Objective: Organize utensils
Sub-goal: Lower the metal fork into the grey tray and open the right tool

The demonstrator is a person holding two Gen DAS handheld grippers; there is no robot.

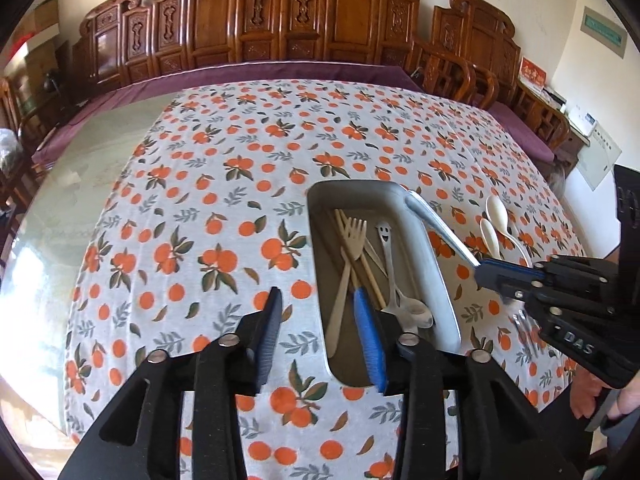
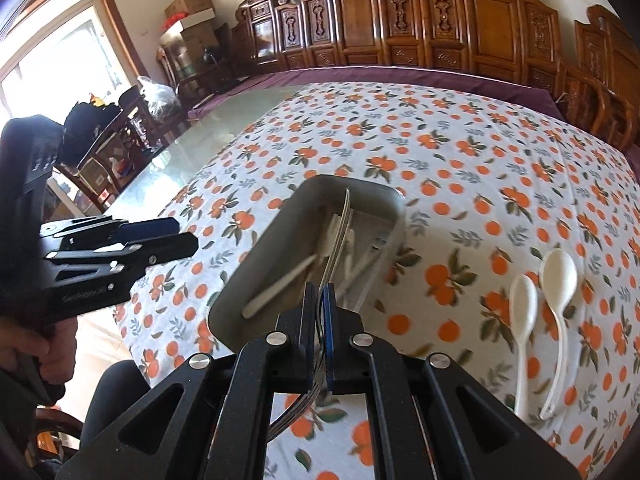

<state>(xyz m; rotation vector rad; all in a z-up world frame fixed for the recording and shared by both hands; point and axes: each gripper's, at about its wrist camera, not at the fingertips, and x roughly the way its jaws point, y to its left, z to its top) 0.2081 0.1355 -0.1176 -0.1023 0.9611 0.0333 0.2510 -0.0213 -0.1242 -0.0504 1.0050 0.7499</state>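
1. Two grippers are in your hands: your right gripper [image 2: 318, 304] is clamped on a metal fork [image 2: 338, 232], your left gripper [image 1: 316, 320] has its fingers spread with nothing between them.
2. Your fork is held by the handle, edge-on between the fingers, its prongs pointing toward 12 o'clock over the tray [image 2: 256, 252] (the handle end sticks out behind the fingers toward you).
3. From the left wrist view, the same fork [image 1: 436, 228] slants above the tray's [image 1: 432, 276] right rim, its head at about 11 o'clock from your right gripper [image 1: 490, 276].
4. Inside the tray lie a pale fork [image 1: 348, 256], thin chopsticks [image 1: 362, 264], a smiley spoon [image 1: 390, 268] and at least one more metal spoon [image 1: 418, 316]; they overlap, with handles crossing.
5. Your left gripper's blue finger [image 1: 370, 340] hangs over the tray's near end; the black finger [image 1: 270, 328] is over the cloth [image 1: 200, 208] at 9 o'clock from it.
6. Two white spoons [image 2: 540, 320] lie side by side on the cloth at 3 o'clock of the tray, well apart from it, bowls toward 12 o'clock.
7. Some metal utensils [image 1: 524, 336] show on the cloth under your right gripper, too hidden to name.
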